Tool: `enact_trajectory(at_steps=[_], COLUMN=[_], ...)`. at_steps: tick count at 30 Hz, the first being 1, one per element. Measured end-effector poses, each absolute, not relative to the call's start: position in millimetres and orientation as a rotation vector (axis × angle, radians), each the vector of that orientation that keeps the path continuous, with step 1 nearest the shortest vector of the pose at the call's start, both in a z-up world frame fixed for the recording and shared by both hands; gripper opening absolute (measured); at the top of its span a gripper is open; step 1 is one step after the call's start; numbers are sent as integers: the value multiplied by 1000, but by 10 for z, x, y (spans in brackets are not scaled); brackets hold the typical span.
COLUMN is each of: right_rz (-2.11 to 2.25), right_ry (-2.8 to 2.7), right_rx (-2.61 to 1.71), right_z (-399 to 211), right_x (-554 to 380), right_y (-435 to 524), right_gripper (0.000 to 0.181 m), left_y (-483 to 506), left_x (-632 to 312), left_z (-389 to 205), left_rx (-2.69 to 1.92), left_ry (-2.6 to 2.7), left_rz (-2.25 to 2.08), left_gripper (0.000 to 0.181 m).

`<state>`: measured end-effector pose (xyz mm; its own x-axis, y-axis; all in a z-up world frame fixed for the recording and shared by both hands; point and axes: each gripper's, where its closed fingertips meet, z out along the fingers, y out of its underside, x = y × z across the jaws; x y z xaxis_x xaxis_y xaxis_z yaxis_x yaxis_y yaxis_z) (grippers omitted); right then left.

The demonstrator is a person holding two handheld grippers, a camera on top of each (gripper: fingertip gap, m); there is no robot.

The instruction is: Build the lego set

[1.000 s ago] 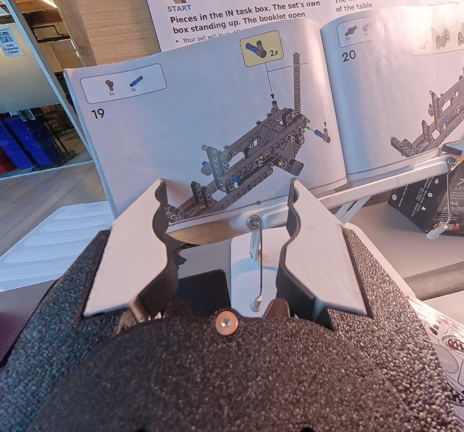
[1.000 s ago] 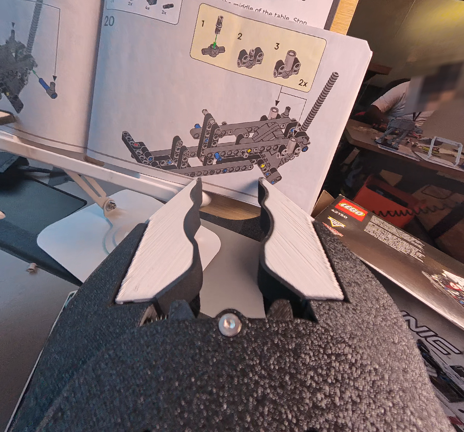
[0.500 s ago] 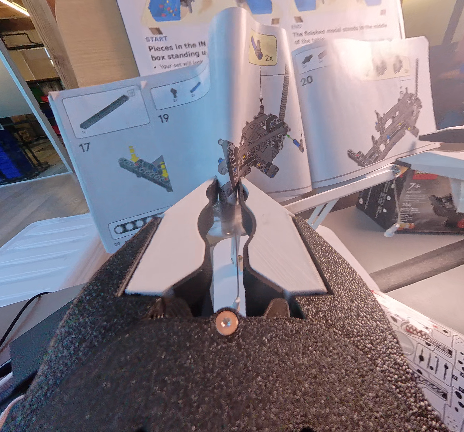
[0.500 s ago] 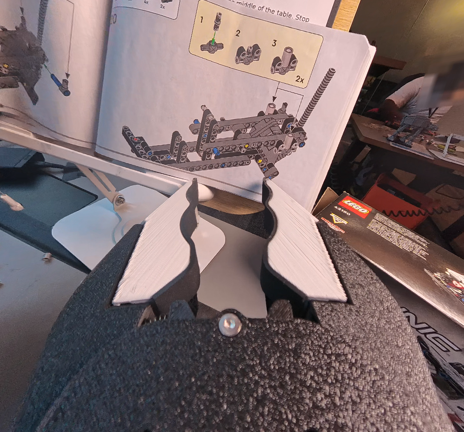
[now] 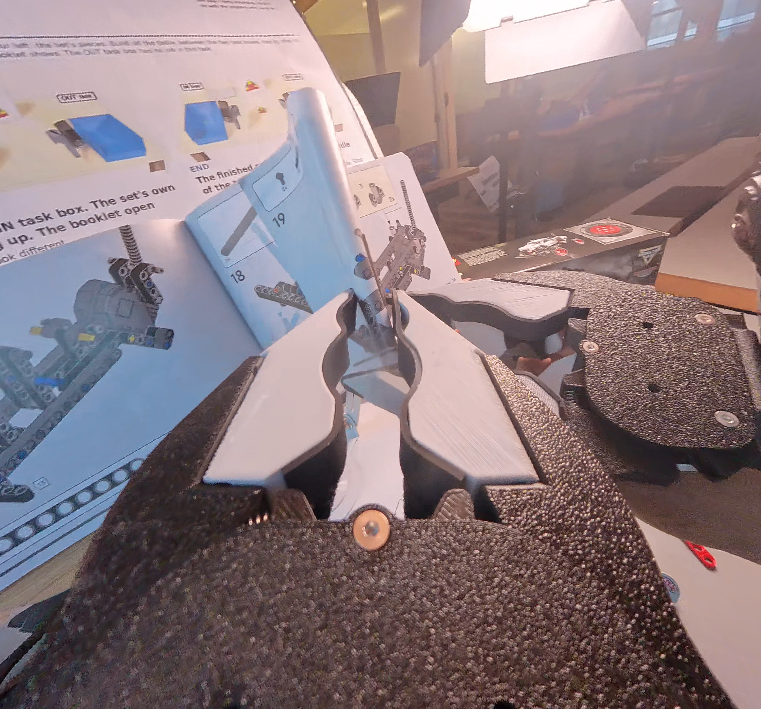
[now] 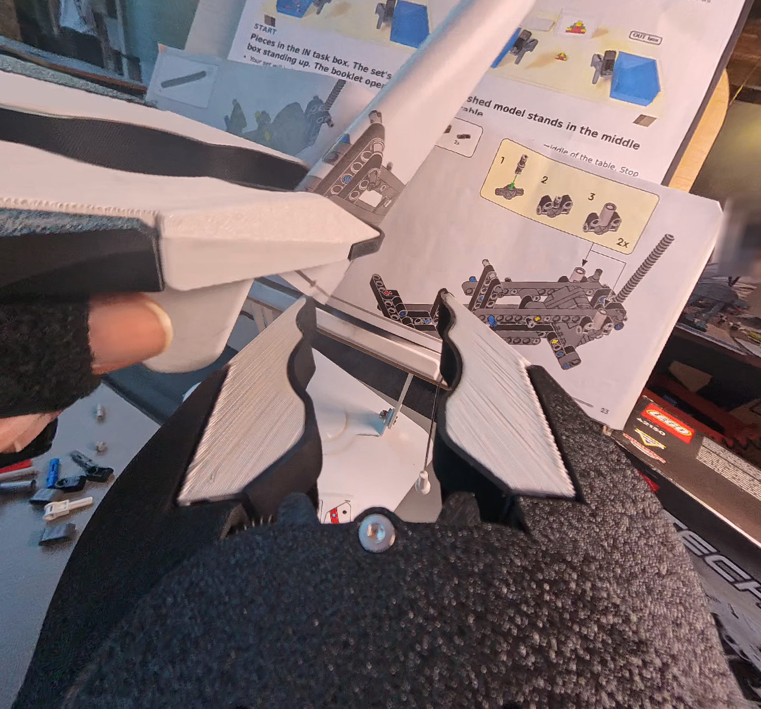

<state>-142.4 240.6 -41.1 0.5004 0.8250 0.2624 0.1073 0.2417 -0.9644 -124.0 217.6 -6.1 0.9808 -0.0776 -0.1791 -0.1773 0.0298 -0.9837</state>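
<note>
One instruction booklet (image 6: pixel 514 260) stands open on a white stand (image 6: pixel 370 434) on the table (image 6: pixel 24 590), its glossy paper pages printed with grey beam diagrams. One page (image 5: pixel 317 211) curls upright, pinched near its lower edge by the left tool (image 5: pixel 372 304), whose two ribbed, wavy-edged grey fingers are closed on it. The right tool (image 6: pixel 374 302) hovers in front of the stand, its two fingers spread apart and holding nothing. A handful of small loose lego pieces (image 6: pixel 61 487), blue, black, grey and white, lie on the table at left. One black cardboard set box (image 6: pixel 692 466) lies at right. A large printed sheet (image 6: pixel 535 42) stands behind.
</note>
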Motion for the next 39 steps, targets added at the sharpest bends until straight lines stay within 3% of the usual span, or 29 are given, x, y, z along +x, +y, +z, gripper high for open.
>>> enact_trajectory(at_steps=[8,14,20,27,33,39], right_rz=[592,602,569,390,523,571], right_ry=[-884,-797,-664,-610,-692,-864], right_rx=[-1225,-1270,-1418,-1530,-1329,-1366], right_z=[-350,-302,-350,-490,-162,-380], right_x=[-1331,-1128,-820,-427,-661,-1169], right_y=[2456,2722,3307,3758,3240,2998], right_gripper=[36,14,21,35,35,38], left_y=[2035,1810,1770,1710,1721,1723], left_x=[-1190,-1662,-2324,-2683,-2742,-2742], left_z=[-17,44,-230,-403,-479,-509], left_rx=[-1512,-1439,-1543,-1576,-1572,-1579], left_ry=[217,81,-60,-127,-126,-138], left_rz=[-47,23,210,336,370,369], left_gripper=[39,49,57,79,89,88])
